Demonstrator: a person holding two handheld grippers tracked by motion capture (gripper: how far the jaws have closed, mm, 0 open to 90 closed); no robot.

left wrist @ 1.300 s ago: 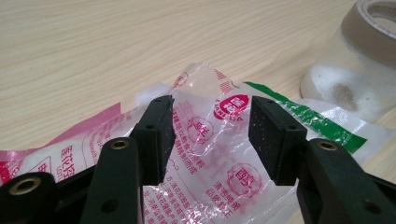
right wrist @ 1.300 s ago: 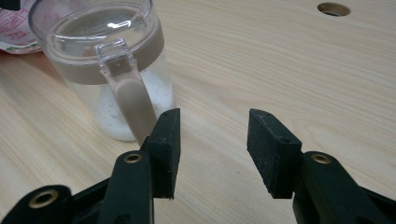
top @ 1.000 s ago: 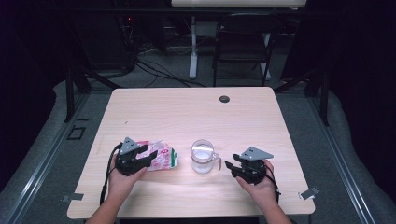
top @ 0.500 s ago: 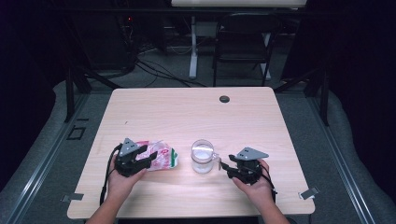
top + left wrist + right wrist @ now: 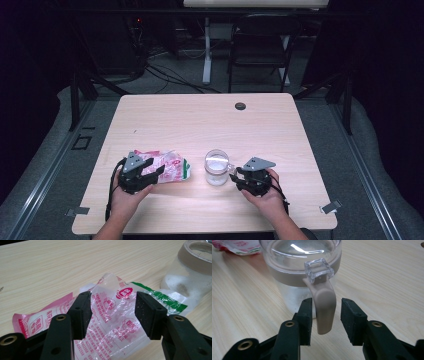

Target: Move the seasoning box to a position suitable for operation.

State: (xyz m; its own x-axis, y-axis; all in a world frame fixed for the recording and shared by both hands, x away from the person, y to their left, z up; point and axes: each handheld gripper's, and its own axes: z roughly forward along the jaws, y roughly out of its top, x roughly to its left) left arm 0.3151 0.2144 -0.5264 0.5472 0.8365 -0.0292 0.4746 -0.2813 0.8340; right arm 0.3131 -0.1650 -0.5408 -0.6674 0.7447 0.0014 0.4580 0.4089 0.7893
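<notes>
- The left gripper (image 5: pixel 150 175) sits near the front left of the table (image 5: pixel 280 125), held in the person's left hand (image 5: pixel 125 197)
- In the left gripper view its jaws stand apart over a crinkled plastic bag (image 5: pixel 112 315) printed in pink and red with a green edge; whether the pads touch the film cannot be told
- The bag (image 5: pixel 167 167) lies flat on the wood, just left of the jar
- The clear lidded jar (image 5: pixel 217 167) stands upright near the front middle, some white stuff inside
- In the right gripper view the jar's beige clasp (image 5: pixel 324 307) hangs between the jaws, which are apart; the left pad is almost against it, the right pad clear
- The right gripper (image 5: pixel 237 177), in the right hand (image 5: pixel 267 200), is just right of the jar
- A small dark round disc (image 5: pixel 240 106) lies far back on the table
</notes>
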